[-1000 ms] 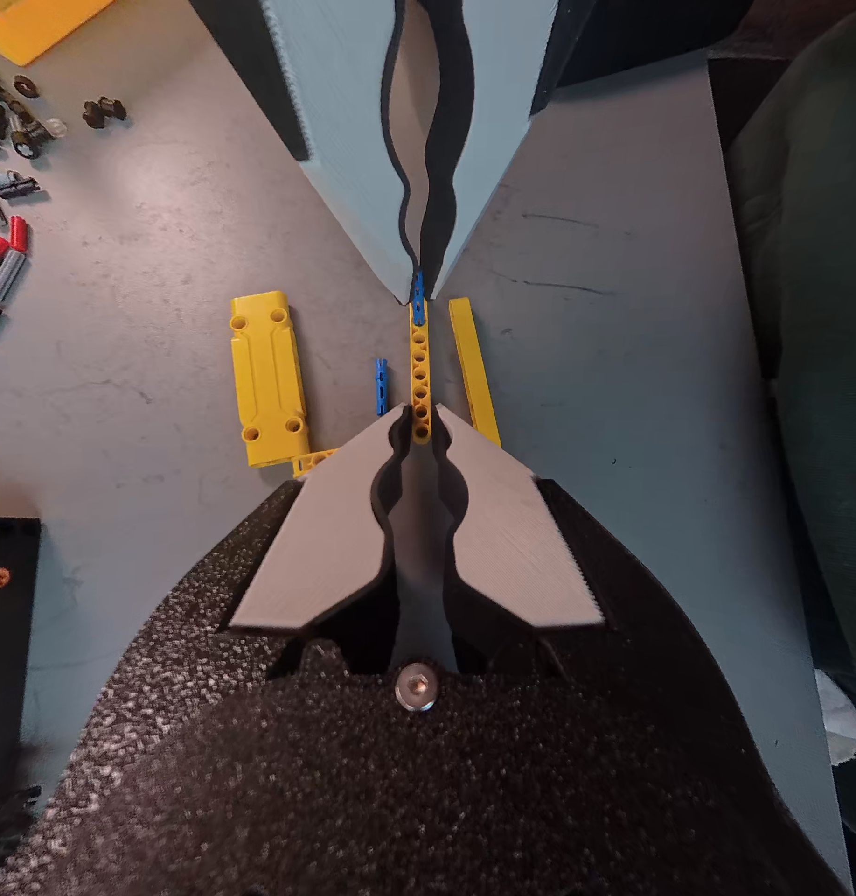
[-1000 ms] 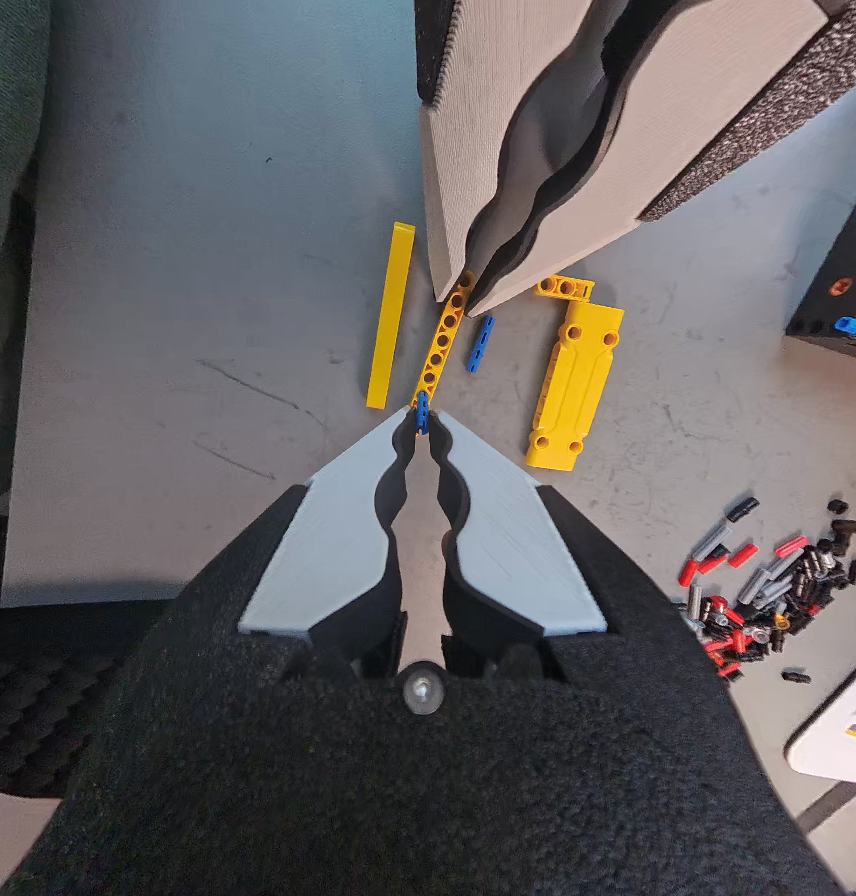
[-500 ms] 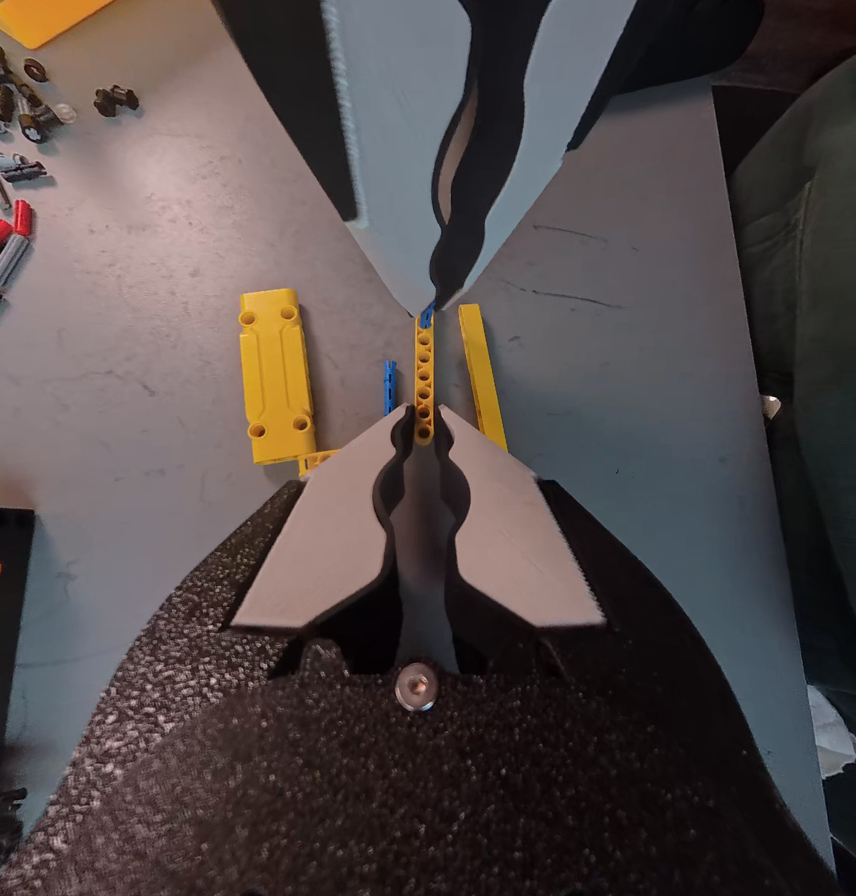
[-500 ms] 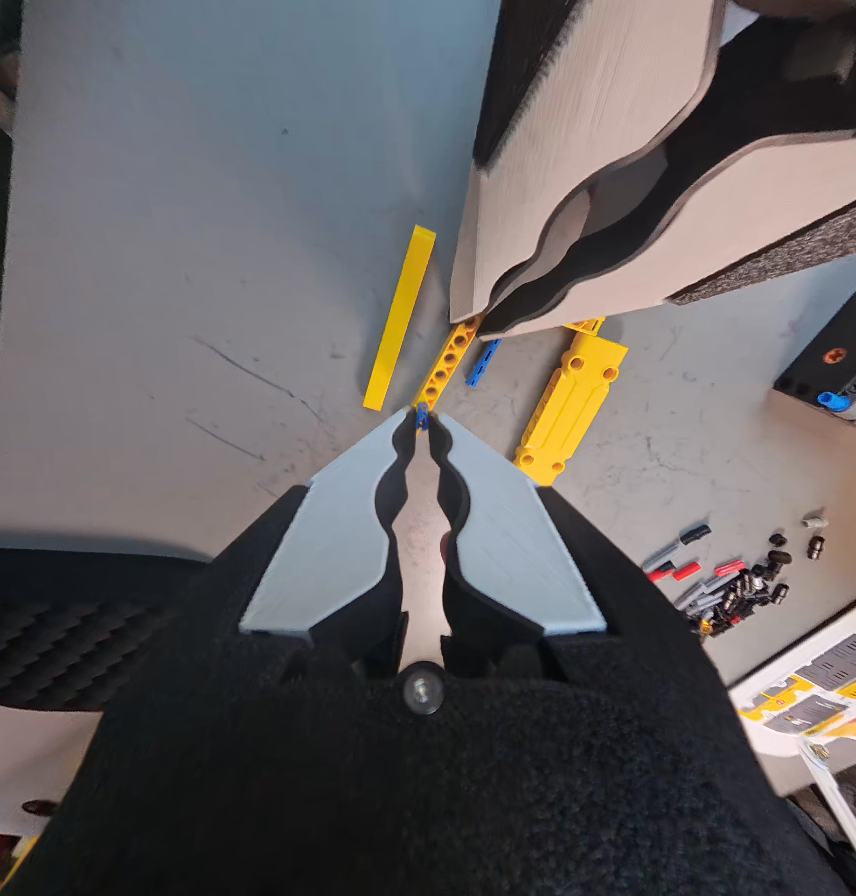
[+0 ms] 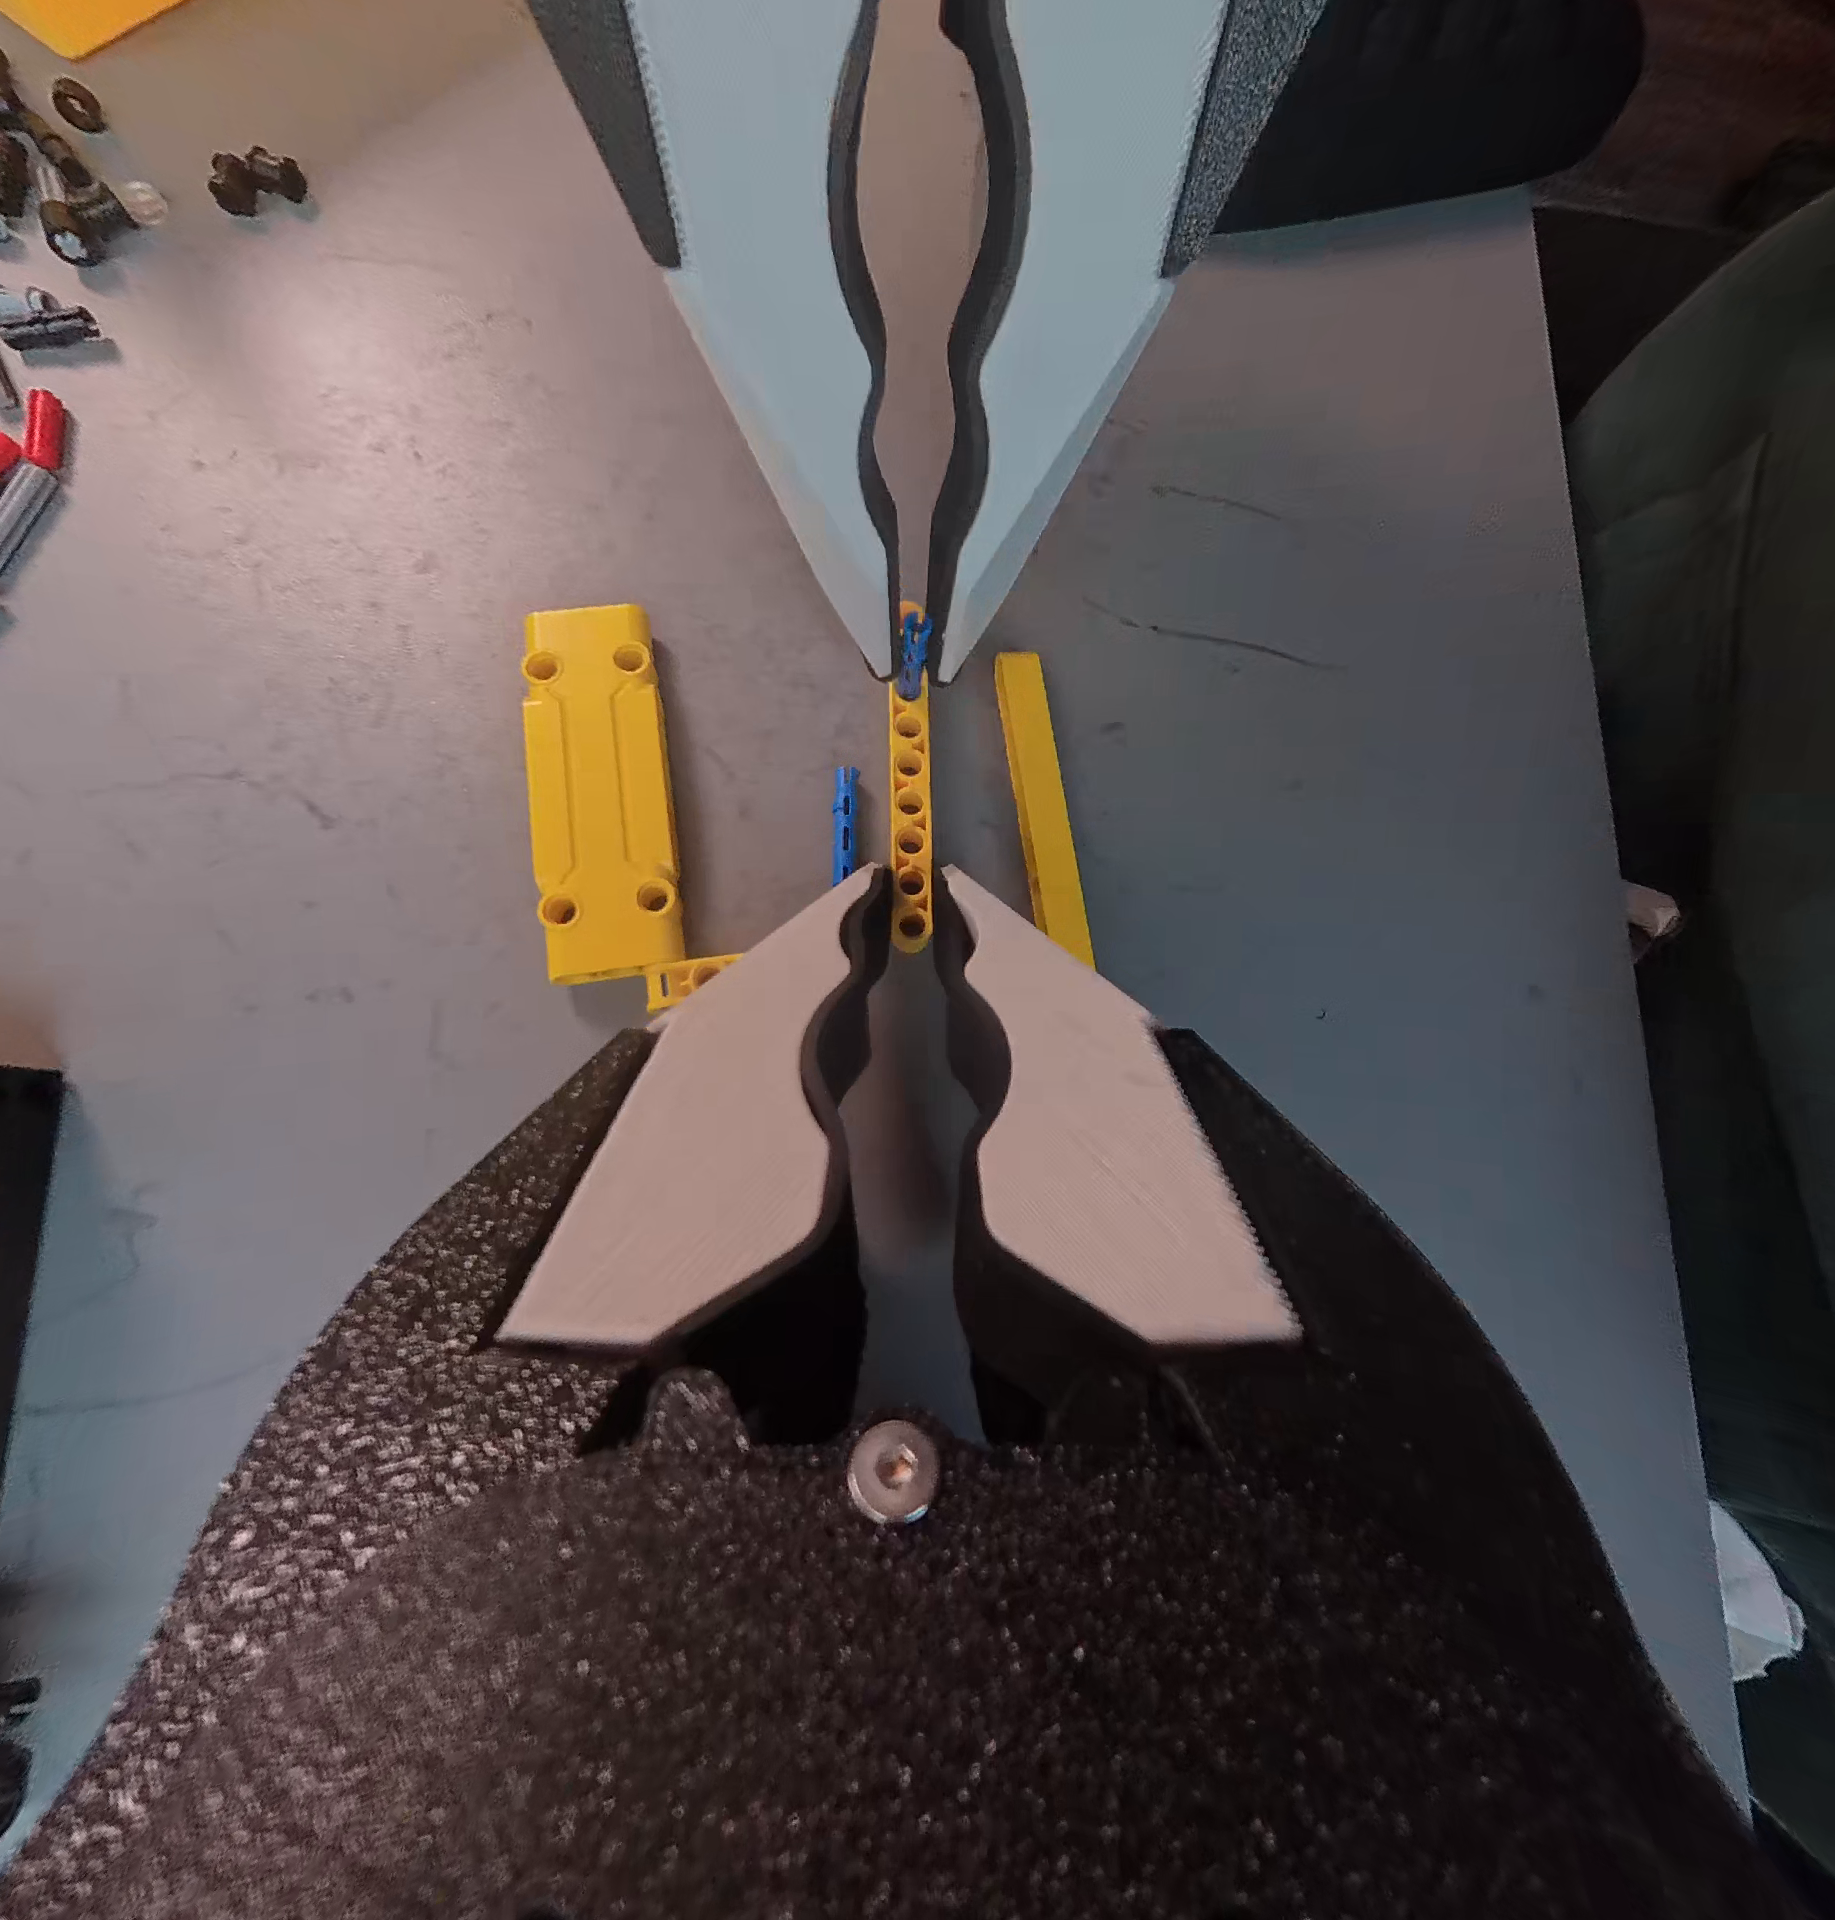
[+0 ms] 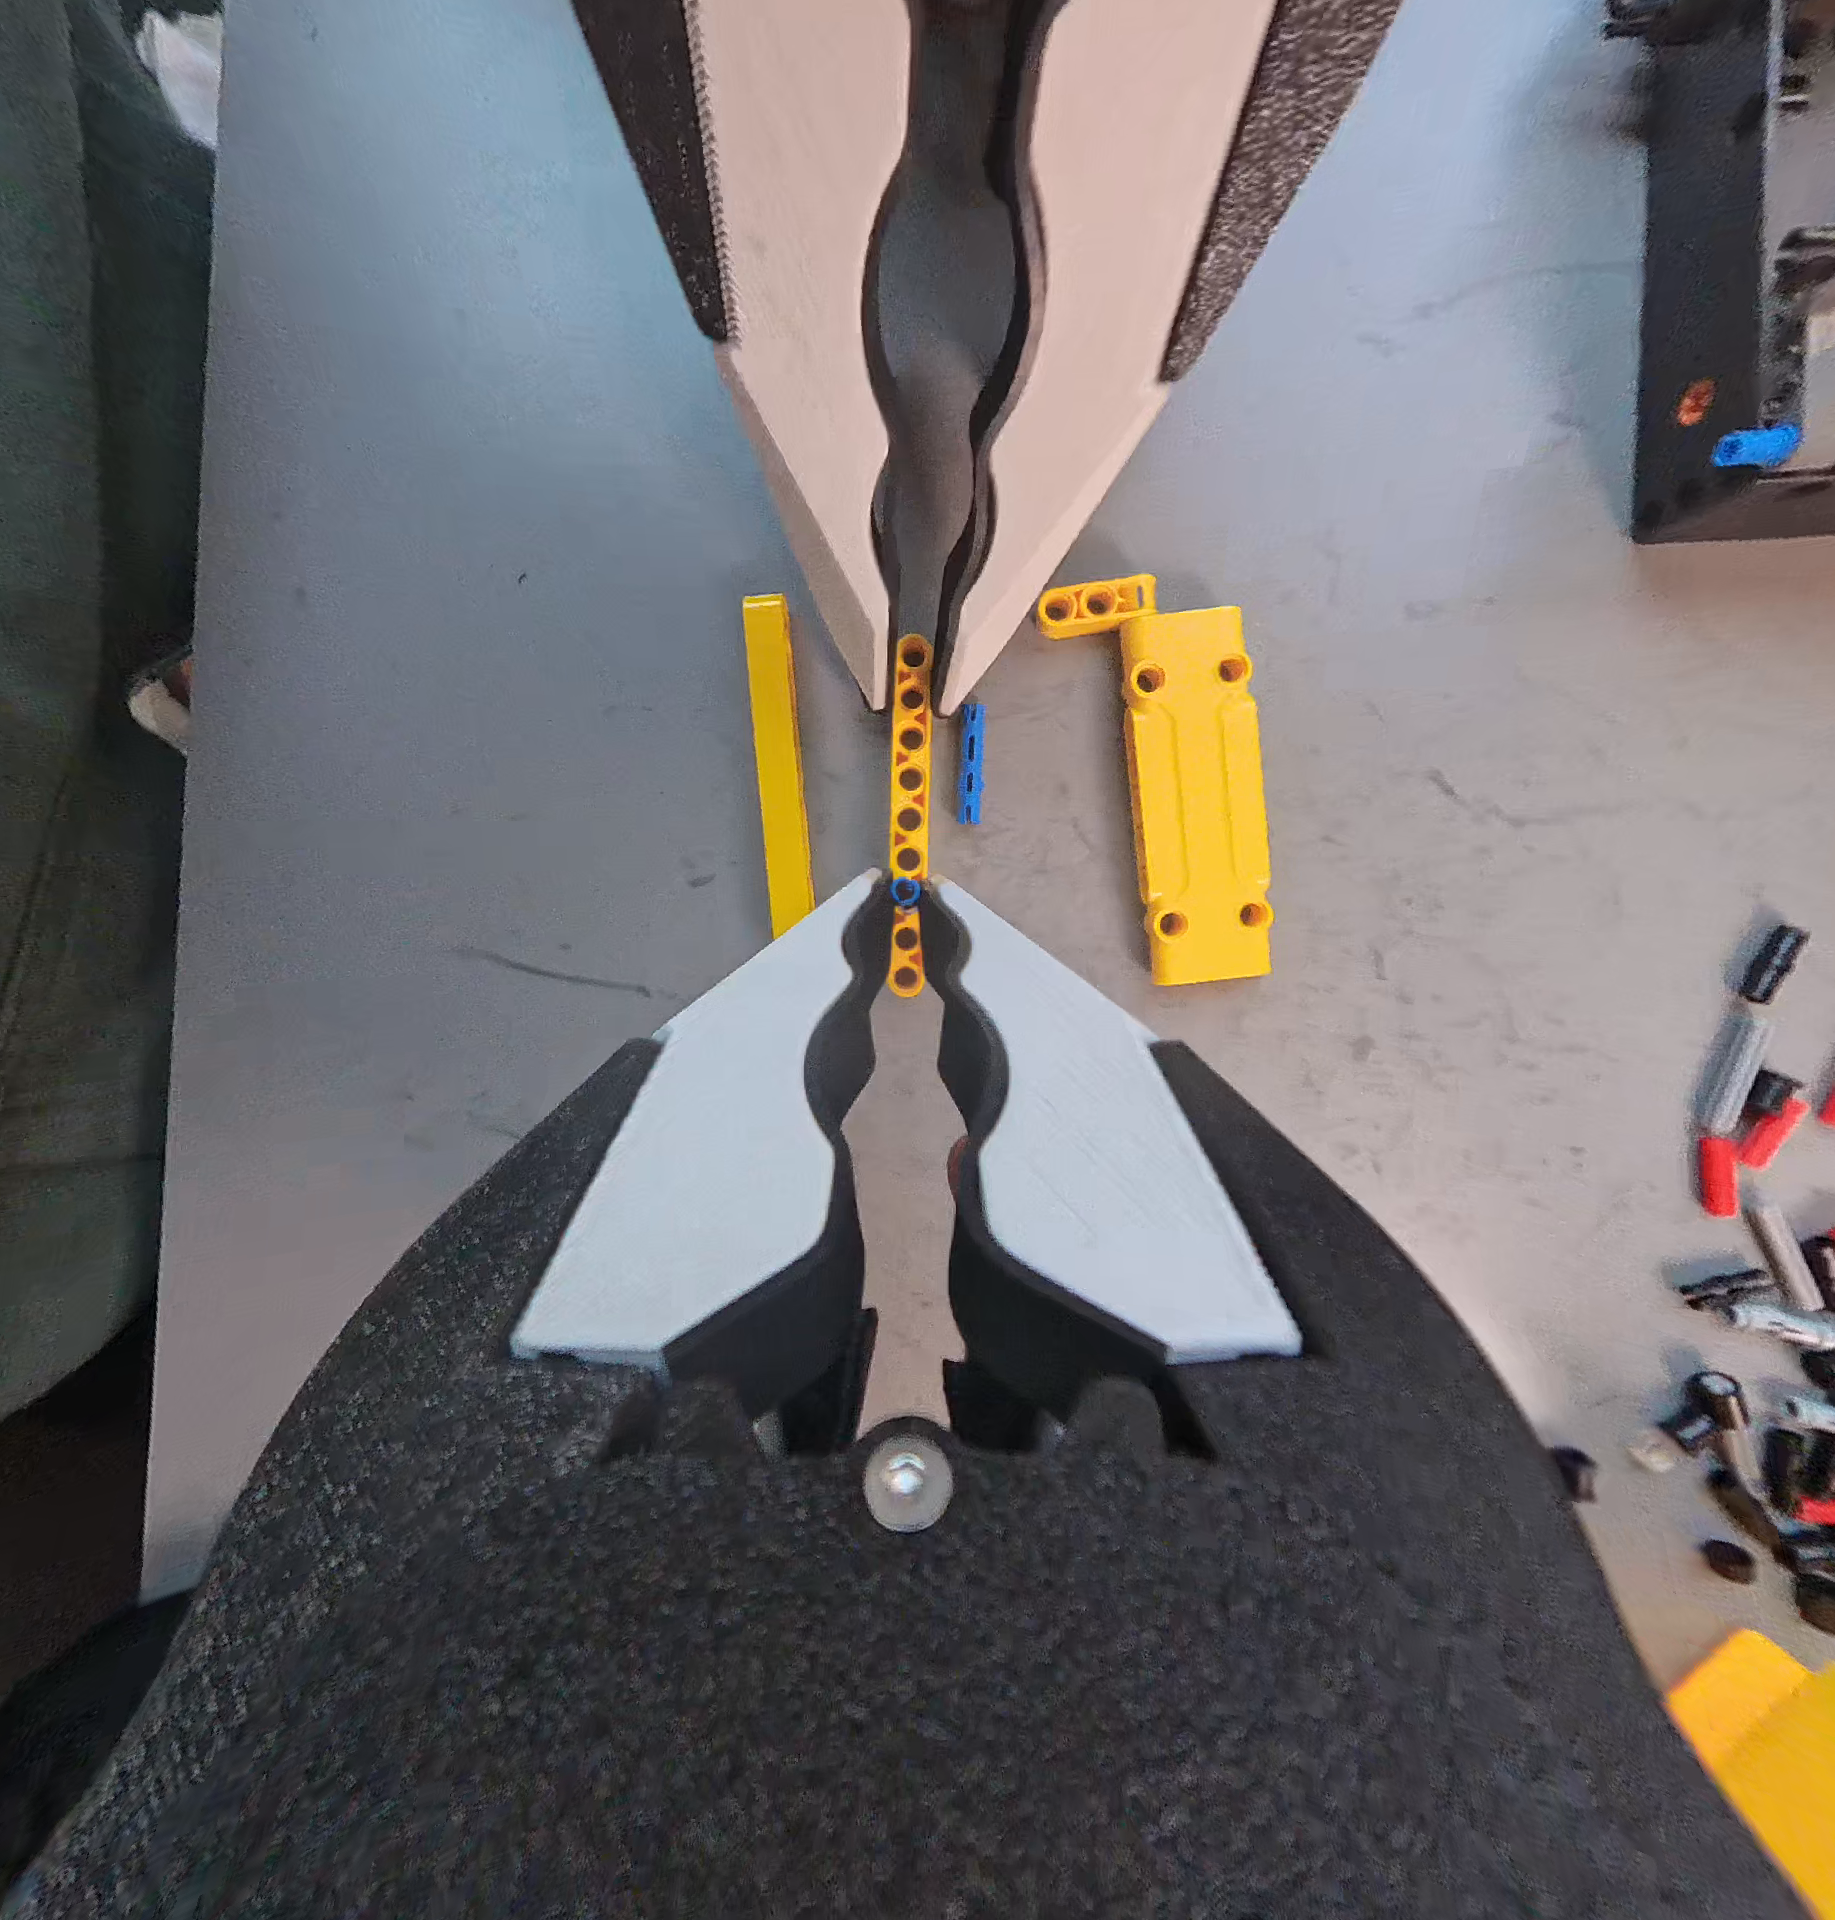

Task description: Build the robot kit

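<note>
The right gripper [image 6: 905, 883] has swung square to face the left gripper [image 5: 911, 883]; its jaws pinch a blue pin [image 6: 904, 891] at the yellow holed beam [image 5: 910, 821], whose other end the left jaws clamp above the counter [image 5: 373, 520].

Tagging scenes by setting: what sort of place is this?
Probably a hobby or lab workbench for toy-brick building: a scuffed grey table, a yellow holed beam with loose yellow parts beside it, and a pile of small pins.
</note>
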{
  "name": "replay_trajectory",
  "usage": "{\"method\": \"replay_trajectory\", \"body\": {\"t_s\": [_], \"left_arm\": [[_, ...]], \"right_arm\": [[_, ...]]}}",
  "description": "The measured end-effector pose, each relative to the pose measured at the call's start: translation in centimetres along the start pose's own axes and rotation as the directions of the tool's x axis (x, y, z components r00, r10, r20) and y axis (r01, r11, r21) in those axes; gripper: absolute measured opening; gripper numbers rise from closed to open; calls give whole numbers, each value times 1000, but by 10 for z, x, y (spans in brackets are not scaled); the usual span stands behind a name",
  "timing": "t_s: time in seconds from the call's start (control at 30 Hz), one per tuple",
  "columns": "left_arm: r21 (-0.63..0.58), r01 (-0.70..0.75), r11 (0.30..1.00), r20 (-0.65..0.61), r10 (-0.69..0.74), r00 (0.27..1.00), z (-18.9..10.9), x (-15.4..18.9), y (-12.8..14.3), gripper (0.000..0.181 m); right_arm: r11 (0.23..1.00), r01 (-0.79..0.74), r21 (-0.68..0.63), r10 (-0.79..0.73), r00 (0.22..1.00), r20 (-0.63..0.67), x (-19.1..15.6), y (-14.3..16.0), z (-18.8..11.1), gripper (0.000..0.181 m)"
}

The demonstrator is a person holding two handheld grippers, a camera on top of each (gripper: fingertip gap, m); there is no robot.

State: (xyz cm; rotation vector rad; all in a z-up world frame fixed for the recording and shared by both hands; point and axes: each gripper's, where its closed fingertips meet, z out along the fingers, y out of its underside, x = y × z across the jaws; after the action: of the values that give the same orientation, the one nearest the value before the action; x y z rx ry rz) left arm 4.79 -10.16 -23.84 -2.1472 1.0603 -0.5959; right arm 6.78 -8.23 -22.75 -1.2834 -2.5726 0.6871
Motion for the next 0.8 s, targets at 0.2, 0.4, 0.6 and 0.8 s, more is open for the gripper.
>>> {"method": "replay_trajectory", "body": {"t_s": [0.2,0.4,0.6,0.8], "left_arm": [[2,-8,1000,11,8,1000,0,-1,0,6],[3,-19,1000,26,19,999,1,-1,0,6],[2,-15,1000,39,15,999,1,-3,0,6],[1,-20,1000,39,20,999,1,-2,0,6]], "right_arm": [[999,15,29,-14,999,-30,0,0,0,3],[988,-71,137,75,997,-24,1,-2,0,3],[957,-175,233,189,981,-40,0,0,-1,3],[981,-67,184,96,983,-157,2,-1,-1,3]]}}
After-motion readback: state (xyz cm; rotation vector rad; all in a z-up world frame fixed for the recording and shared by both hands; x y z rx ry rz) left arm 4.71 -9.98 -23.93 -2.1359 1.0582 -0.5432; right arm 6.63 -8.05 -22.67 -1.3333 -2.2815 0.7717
